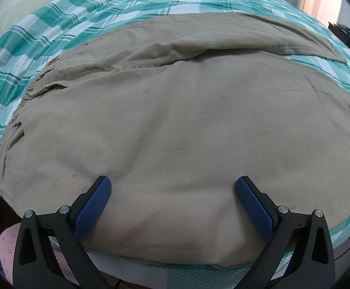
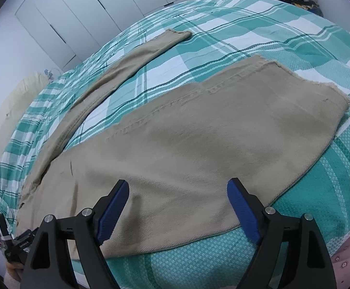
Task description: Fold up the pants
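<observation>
Khaki cotton pants [image 1: 175, 120] were spread flat across a bed covered by a teal-and-white plaid woven bedspread [image 1: 78, 29], filling most of the left wrist view. The waistband, with a small brown button [image 1: 53, 60], was seen at the left, and one leg was laid out toward the far right. The left gripper [image 1: 172, 187] was held above the near edge of the fabric, its two blue textured pads [image 1: 93, 207] set wide apart with nothing between them; contact with the cloth could not be judged. A pink dotted fabric [image 1: 6, 243] was visible at the near left corner.

In the right wrist view, the two legs of the pants [image 2: 199, 149] were seen lying apart in a V, the nearer leg broad and close, its frayed hem at the right, the farther leg [image 2: 126, 65] stretched toward the far side of the bedspread [image 2: 307, 180]. The right gripper [image 2: 177, 192] was positioned over the near edge of the closer leg, its jaws likewise spread wide and nothing clamped. White panelled wardrobe doors [image 2: 90, 7] were seen along the far left wall, and a cream pillow [image 2: 13, 101] lay at the left edge of the bed.
</observation>
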Motion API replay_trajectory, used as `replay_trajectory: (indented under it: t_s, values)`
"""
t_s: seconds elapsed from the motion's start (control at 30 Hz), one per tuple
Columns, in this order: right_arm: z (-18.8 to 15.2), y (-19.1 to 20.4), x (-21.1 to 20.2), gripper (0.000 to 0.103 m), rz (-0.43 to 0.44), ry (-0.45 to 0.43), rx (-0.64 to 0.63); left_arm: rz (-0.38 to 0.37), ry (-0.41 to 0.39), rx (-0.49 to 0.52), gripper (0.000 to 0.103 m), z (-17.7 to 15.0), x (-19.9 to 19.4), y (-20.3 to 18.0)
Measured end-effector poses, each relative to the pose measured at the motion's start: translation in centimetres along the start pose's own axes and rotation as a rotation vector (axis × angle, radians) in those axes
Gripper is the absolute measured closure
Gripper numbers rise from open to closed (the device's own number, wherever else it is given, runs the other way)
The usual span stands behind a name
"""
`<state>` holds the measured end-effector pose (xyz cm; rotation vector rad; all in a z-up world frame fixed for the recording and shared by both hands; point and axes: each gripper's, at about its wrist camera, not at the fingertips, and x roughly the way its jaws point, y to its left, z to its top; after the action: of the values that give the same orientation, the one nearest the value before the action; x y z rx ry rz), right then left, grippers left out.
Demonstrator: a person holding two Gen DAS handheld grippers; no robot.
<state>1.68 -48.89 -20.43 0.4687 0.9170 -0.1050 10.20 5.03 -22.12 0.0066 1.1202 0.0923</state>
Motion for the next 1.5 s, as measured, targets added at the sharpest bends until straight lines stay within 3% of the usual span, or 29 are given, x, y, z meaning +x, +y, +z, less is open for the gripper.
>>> replay_trajectory:
  t_s: [0.23, 0.37, 0.47, 0.6, 0.7, 0.8, 0.87, 0.93, 1.03, 1.1, 1.17, 1.23, 1.3, 1.37, 1.43, 1.5]
  values:
    - [0.1, -0.1, 0.0, 0.018, 0.000, 0.004, 0.001, -0.003, -0.005, -0.009, 0.000, 0.1, -0.3, 0.3]
    - [1.0, 0.0, -1.0, 0.019, -0.036, 0.045, 0.045, -0.046, -0.025, -0.084, 0.001, 0.6, -2.4, 1.9]
    - [3.1, 1.6, -2.0, 0.019, -0.039, 0.064, 0.017, -0.094, -0.071, -0.173, 0.001, 3.3, -3.8, 4.4]
    - [8.5, 6.1, -2.3, 0.019, 0.019, 0.007, -0.101, -0.099, -0.104, -0.248, 0.001, 8.9, -3.2, 6.4]
    - [13.8, 10.6, 0.2, 0.019, 0.104, -0.010, -0.145, -0.031, -0.113, -0.240, 0.001, 13.5, 0.0, 6.0]
    - [17.9, 15.3, 4.5, 0.019, 0.186, -0.006, -0.191, 0.046, -0.096, -0.230, 0.001, 15.8, 3.9, 5.9]
    - [20.2, 18.7, 8.6, 0.019, 0.203, 0.019, -0.257, 0.085, -0.037, -0.232, 0.001, 15.8, 6.7, 6.2]
    - [21.6, 21.4, 12.7, 0.020, 0.210, 0.053, -0.312, 0.057, 0.047, -0.248, 0.000, 14.6, 10.3, 7.0]
    - [22.4, 23.5, 18.8, 0.023, 0.206, 0.125, -0.391, 0.047, -0.050, -0.225, 0.001, 12.9, 10.2, 7.1]
    - [23.0, 23.3, 22.5, 0.031, 0.173, 0.184, -0.416, 0.055, -0.055, -0.222, 0.001, 12.9, 10.2, 7.3]
    - [24.8, 20.5, 25.4, 0.033, 0.065, 0.190, -0.435, 0.052, -0.066, -0.224, 0.001, 12.7, 10.1, 7.4]
    - [27.4, 16.3, 26.3, 0.053, 0.028, 0.164, -0.388, 0.058, -0.079, -0.222, 0.001, 12.7, 10.2, 7.3]
    - [30.9, 10.8, 25.4, 0.063, -0.058, 0.108, -0.307, 0.060, -0.091, -0.223, 0.001, 12.5, 10.2, 7.3]
    - [33.1, 7.4, 24.2, 0.064, -0.173, 0.073, -0.263, 0.063, -0.101, -0.225, 0.001, 12.3, 10.2, 6.9]
    - [34.7, 5.4, 23.2, 0.050, -0.278, 0.046, -0.265, 0.066, -0.108, -0.226, 0.000, 12.4, 10.4, 6.6]
    - [35.4, 5.1, 22.8, 0.042, -0.250, 0.043, -0.296, 0.066, -0.113, -0.227, 0.000, 12.3, 10.4, 6.6]
